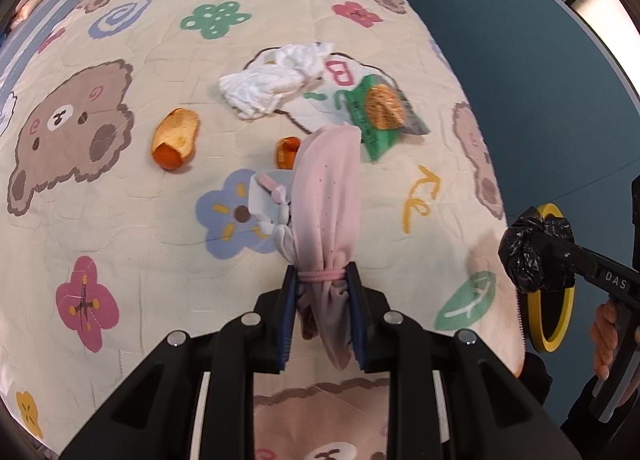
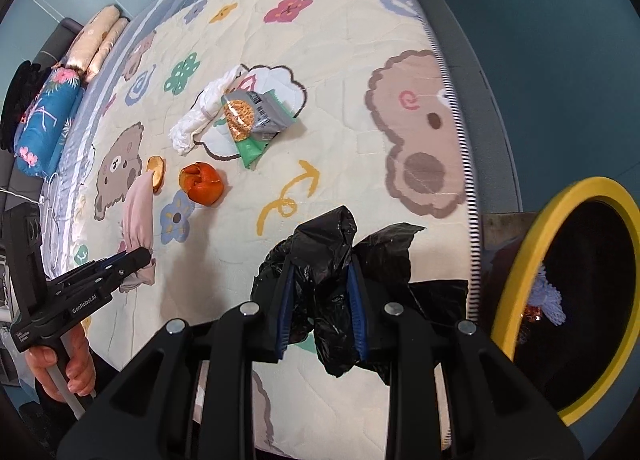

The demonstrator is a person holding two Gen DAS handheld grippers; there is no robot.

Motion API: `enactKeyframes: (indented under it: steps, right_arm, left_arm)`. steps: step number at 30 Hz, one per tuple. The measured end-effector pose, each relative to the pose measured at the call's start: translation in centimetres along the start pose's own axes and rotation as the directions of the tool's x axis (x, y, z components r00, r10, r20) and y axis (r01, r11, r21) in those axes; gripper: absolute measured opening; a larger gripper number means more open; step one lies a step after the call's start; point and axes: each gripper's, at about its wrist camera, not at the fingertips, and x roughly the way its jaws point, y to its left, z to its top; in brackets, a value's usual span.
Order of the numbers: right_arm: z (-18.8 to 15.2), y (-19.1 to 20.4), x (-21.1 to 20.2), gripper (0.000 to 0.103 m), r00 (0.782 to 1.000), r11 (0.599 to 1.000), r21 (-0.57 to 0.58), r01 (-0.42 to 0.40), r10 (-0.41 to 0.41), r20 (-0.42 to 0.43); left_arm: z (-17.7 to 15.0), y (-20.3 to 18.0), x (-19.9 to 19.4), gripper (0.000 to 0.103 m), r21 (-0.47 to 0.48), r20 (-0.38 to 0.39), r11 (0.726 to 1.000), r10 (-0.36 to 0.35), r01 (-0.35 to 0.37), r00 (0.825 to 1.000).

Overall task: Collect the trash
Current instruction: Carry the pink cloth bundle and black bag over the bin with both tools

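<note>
The pink cloth bundle (image 1: pixel 328 219), tied with a pink band, is pinched between the fingers of the left gripper (image 1: pixel 323 288) above the bed quilt (image 1: pixel 120 227). Just ahead of that gripper lie two orange peels (image 1: pixel 176 139), with a crumpled white tissue (image 1: pixel 272 83) and a green snack wrapper (image 1: pixel 380 115) beyond. The right gripper (image 2: pixel 320 292) clamps a black trash bag (image 2: pixel 328 260); to its right stands a yellow-rimmed bin (image 2: pixel 520 272).
</note>
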Motion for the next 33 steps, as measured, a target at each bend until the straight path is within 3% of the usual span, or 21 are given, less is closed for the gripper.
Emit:
enactKeyframes:
  steps: [17,33]
  right_arm:
    - [-3.5,-10.8,-7.1,0.024,0.995,0.989,0.148,0.014,-0.028,0.093]
    - [-6.0,-21.4,-10.2,0.025,0.987,0.951,0.308,0.017,-0.065,0.146]
  left_arm:
    - [-0.4,-12.6,-0.2,0.022,0.181,-0.004,0.982,-0.055,0.055,0.998]
    - [-1.6,-25.4,3.0,0.022,0.354,-0.081,0.926,-0.111,0.133,0.991]
